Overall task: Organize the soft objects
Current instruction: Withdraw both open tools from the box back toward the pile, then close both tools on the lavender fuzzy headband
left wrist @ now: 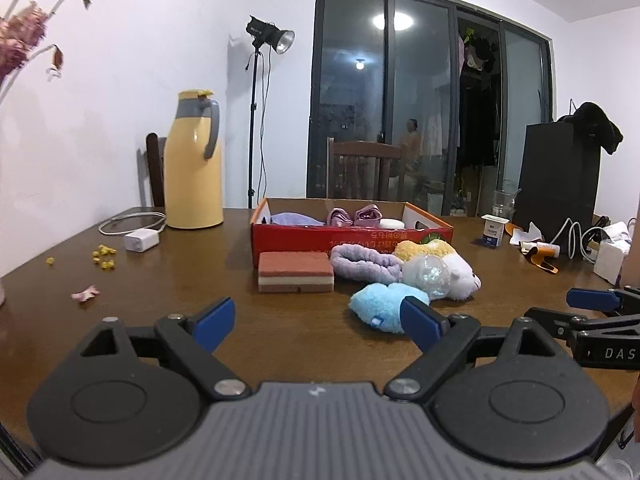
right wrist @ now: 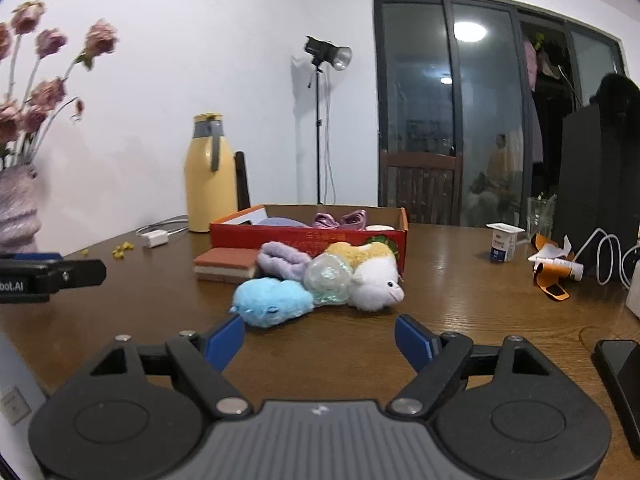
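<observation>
Blue plush toy (right wrist: 272,300) | just ahead of right fingers (right wrist: 412,340), untouched | both grippers' fingers wide, empty

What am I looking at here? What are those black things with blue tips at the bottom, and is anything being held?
No robot: a person holds a hand tool with two jaws in each hand, each carrying a wide-angle camera. One picture looks along the left gripper, the other along the right gripper. Both stand open and hold nothing. On the wooden table lie a blue plush toy, a white plush toy, a clear ball, a purple cloth and a sponge, in front of a red box holding more soft things.
</observation>
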Tool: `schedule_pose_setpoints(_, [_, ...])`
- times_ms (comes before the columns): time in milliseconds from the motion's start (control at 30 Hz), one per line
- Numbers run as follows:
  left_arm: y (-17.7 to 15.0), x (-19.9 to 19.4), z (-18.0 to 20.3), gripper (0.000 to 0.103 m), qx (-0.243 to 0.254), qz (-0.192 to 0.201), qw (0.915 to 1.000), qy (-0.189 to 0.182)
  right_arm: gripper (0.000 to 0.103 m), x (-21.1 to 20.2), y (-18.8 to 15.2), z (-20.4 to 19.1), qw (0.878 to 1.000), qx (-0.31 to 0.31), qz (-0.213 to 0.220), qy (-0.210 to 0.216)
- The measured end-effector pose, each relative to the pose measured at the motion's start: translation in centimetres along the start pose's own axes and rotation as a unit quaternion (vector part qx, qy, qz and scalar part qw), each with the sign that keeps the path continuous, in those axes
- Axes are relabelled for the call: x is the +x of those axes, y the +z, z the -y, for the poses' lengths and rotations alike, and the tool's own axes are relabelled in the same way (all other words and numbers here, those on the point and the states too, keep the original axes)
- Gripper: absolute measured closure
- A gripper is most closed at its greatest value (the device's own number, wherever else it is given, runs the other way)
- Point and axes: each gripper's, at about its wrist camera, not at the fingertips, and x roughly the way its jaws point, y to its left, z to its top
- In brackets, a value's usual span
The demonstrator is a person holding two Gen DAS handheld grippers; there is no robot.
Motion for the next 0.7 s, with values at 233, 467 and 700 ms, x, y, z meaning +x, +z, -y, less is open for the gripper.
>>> schedule_pose_setpoints(233, [1.9,6.4,0.4,0.012,0.007,-0.013,0.9998,-0.009,0.03,5.0,2.7,0.7,0.999,0.008,-0.008,0.034])
schedule_pose_setpoints(467, [3.5,12.4,-0.9,0.012,-0.001,-0.022,0.9998,-0.002,0.048,15.0,6.4,-1.2,0.997,-0.029,-0.047,0.052])
schedule_pose_setpoints(700, [3.9,14.5,-2.8,0.012,-0.016,-0.03,0.9994,0.009,0.071,23.7,7.1,-2.9,0.99,-0.065,-0.118,0.038])
